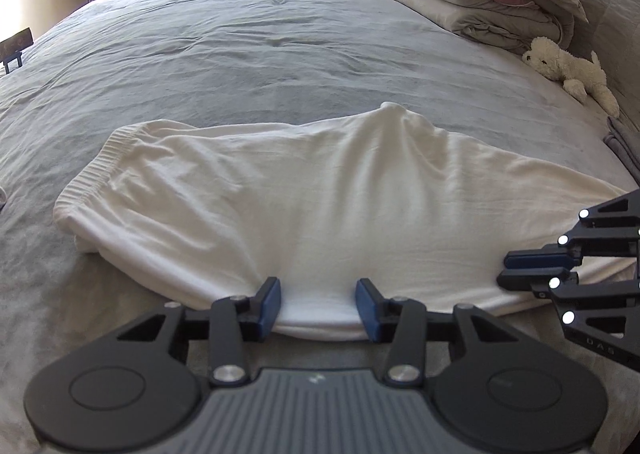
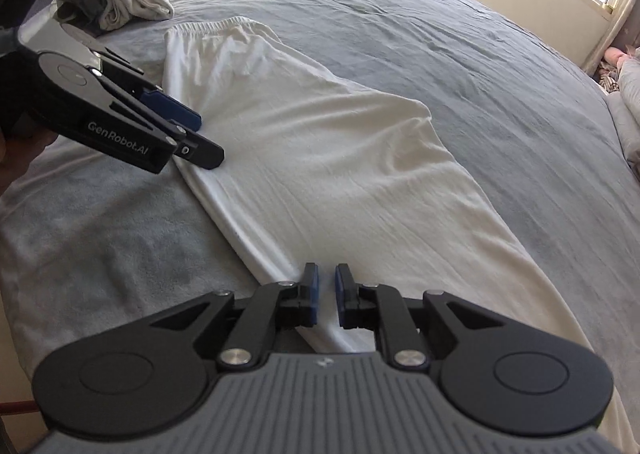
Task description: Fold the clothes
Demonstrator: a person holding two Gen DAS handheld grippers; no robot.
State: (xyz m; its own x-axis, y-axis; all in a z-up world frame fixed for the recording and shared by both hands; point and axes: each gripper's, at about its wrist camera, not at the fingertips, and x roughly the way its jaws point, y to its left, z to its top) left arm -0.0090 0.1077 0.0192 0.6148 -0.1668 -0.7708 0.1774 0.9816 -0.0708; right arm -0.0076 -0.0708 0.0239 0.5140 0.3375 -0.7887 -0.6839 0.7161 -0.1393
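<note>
The grey bedsheet point(image 1: 248, 46) carries the whole job, and stretched across it lies a pair of white trousers point(image 1: 304, 198), folded leg on leg, the ribbed waistband point(image 1: 94, 170) well off to one side of the left gripper's fingers and the leg end trailing past the right gripper's. The doubled near edge of the trousers lies right at both sets of fingertips. The left gripper point(image 1: 318, 304) stands with its blue pads spread, the folded edge lying between them but not pinched. The right gripper point(image 2: 327, 296) has its pads parted by a narrow gap over the same edge, with nothing clearly clamped. Judging from this, the step in hand is to take a fresh hold for the next fold. To do it well, each pair of fingers should catch both layers at the edge, and both ends should then lift together so the cloth stays flat and the small ridge point(image 1: 390, 114) beyond the left fingers smooths out.
</note>
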